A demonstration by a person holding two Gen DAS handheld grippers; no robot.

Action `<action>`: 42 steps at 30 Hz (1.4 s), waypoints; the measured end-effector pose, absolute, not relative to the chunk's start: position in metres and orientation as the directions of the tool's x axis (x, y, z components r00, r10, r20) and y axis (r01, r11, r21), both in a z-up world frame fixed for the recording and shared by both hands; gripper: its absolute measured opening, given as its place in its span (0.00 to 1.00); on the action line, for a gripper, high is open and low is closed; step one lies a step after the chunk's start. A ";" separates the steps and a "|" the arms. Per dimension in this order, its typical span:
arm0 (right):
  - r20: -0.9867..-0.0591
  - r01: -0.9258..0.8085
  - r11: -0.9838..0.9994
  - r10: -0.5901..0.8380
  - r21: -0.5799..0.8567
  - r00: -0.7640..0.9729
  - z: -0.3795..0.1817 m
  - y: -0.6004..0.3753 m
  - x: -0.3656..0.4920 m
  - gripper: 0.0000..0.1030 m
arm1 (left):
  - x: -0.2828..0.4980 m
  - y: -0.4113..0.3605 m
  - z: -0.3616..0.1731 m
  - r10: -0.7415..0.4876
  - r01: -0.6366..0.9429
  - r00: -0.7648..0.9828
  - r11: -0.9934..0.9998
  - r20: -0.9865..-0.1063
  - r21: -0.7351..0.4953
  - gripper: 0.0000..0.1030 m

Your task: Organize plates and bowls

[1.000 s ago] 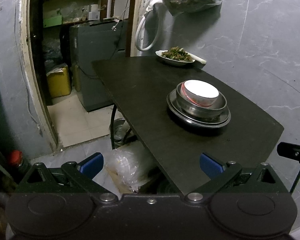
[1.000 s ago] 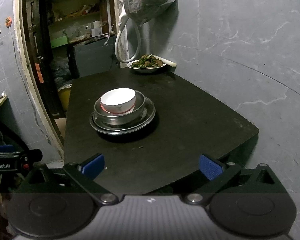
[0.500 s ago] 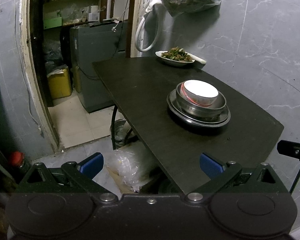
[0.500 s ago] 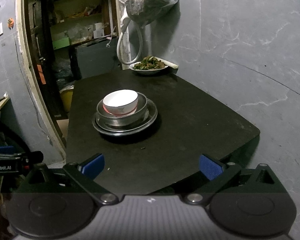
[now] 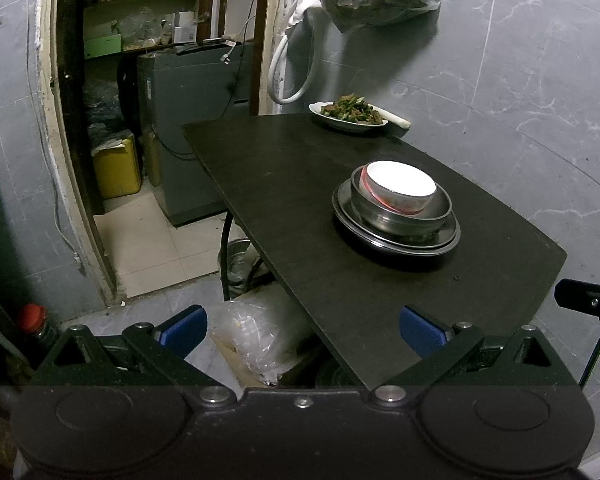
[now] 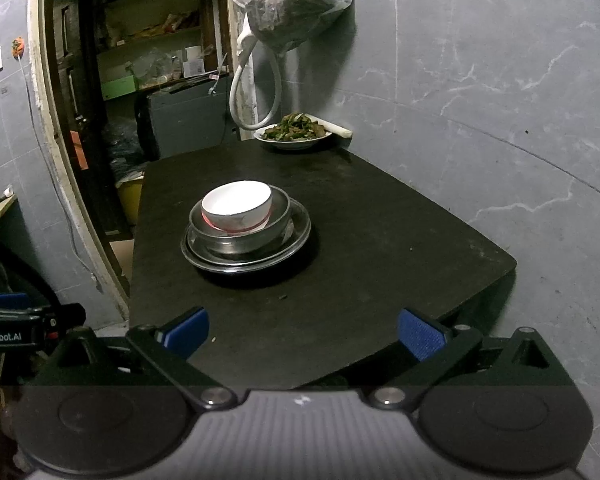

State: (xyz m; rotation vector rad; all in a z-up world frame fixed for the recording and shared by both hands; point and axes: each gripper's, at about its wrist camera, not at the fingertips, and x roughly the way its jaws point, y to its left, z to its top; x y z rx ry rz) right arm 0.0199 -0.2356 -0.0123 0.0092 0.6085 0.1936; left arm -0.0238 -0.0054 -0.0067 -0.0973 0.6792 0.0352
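Both tongs (image 5: 301, 330) (image 6: 301, 332) gape empty before a black table (image 6: 379, 232) against grey walls (image 6: 479, 80).

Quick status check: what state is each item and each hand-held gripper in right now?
White bowl: empty, nested in the metal bowl.
Metal bowl: on the stacked metal plates.
Metal plates: stacked on the table.
Food plate: full, at the far edge.
Left hand-held gripper: open, empty.
Right hand-held gripper: open, empty.

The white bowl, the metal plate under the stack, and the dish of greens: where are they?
white bowl (image 6: 238, 202), right wrist view, inner surface
metal plate (image 6: 296, 236), right wrist view, right rim
dish of greens (image 5: 349, 114), left wrist view, the food
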 end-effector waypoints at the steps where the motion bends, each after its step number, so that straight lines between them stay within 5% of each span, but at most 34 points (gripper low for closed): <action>1: -0.567 -0.178 0.982 0.183 0.064 0.803 -0.013 -0.235 0.020 1.00 | -0.024 -0.005 -0.007 0.001 -0.065 0.778 0.995 -0.629 -0.078 0.99; 42: -0.562 -0.172 0.983 0.179 0.066 0.808 -0.013 -0.240 0.027 1.00 | -0.018 -0.016 -0.005 -0.011 -0.022 0.778 0.999 -0.628 -0.045 0.99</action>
